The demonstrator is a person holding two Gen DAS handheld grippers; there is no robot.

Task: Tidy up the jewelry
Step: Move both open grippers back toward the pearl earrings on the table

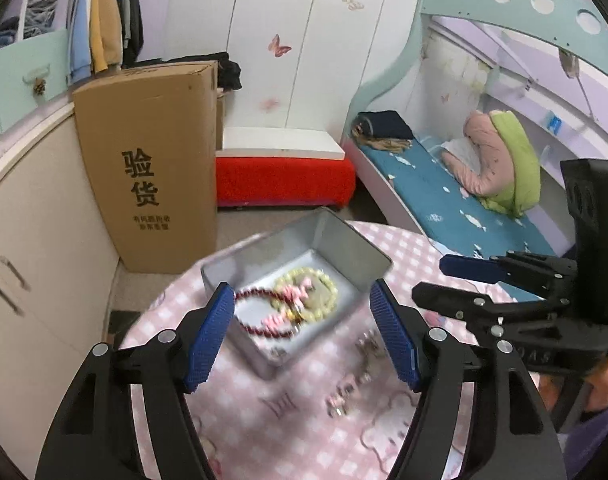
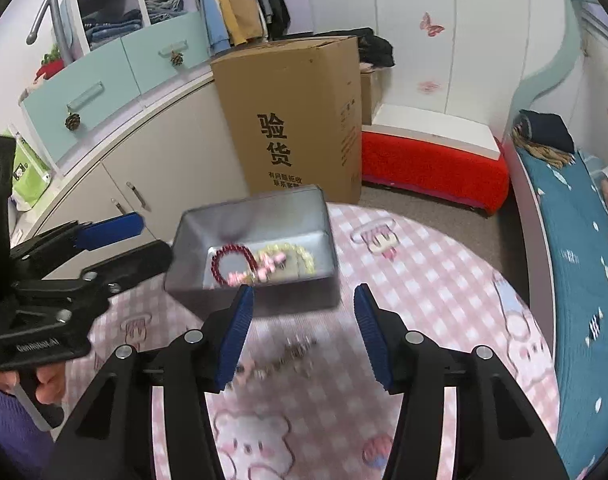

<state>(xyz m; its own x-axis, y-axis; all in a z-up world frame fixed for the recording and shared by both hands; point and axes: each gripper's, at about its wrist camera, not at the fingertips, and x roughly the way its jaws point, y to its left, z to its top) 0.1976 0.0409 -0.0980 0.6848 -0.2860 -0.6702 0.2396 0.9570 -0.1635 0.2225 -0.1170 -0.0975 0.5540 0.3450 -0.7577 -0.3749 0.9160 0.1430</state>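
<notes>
1. The chain (image 2: 281, 358), a small silvery piece with pink bits, lies loose on the tabletop (image 2: 424, 280) just in front of the tin (image 2: 207, 240). It is blurred in both views, so I cannot tell whether it is a bracelet or a necklace.
2. The tin is an open grey metal box with no lid in sight. It sits on the pink checked cloth, between the two grippers and a little ahead of them.
3. Inside the tin lie a red bracelet (image 2: 227, 262), a ring of pale yellow beads (image 2: 304, 258) and a pink piece (image 2: 269, 266) draped across both. They touch and overlap on the tin's floor.
4. By my judgement the tin is the collecting place, and the chain is the one piece not yet put away.
5. The right gripper (image 2: 299, 332) hangs over the chain with its jaws spread wide and nothing between them. That looks like a stance for coming down on the chain, which lies roughly in line with the gap.
6. The left gripper (image 1: 301, 330) has its jaws spread as well, holding nothing. In its own view they frame the near end of the tin, perhaps to steady it.
7. A thin chain lying flat on cloth may slip from the pads or drag the cloth along.
8. Beyond the tabletop stand a box (image 2: 299, 120), a red bench (image 2: 432, 168) and a bed (image 2: 576, 240).
</notes>
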